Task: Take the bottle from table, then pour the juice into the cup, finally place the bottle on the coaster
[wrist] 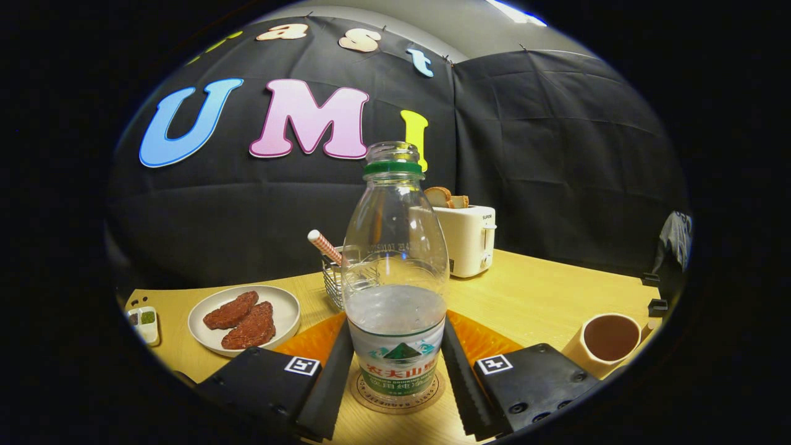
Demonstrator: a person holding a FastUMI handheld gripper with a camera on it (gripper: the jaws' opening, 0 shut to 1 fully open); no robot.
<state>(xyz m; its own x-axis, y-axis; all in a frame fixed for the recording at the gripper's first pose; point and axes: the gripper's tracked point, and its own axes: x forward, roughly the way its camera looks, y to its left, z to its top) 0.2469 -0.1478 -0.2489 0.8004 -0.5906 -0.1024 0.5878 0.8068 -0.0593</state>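
A clear plastic bottle [395,278], uncapped with a green neck ring and about a third full of clear liquid, stands upright on a round coaster [366,395]. My gripper [395,327] is at the bottle's lower body, with one finger against each side at the label's height, shut on it. A pale cup [609,340] holding dark liquid stands on the table to the right, beyond the right finger.
An orange mat [315,340] lies under the coaster. To the left sit a white plate [284,309] with two brown patties and a small dish [145,321]. Behind the bottle are a wire basket [334,284] with a striped straw and a toaster [466,238] with bread.
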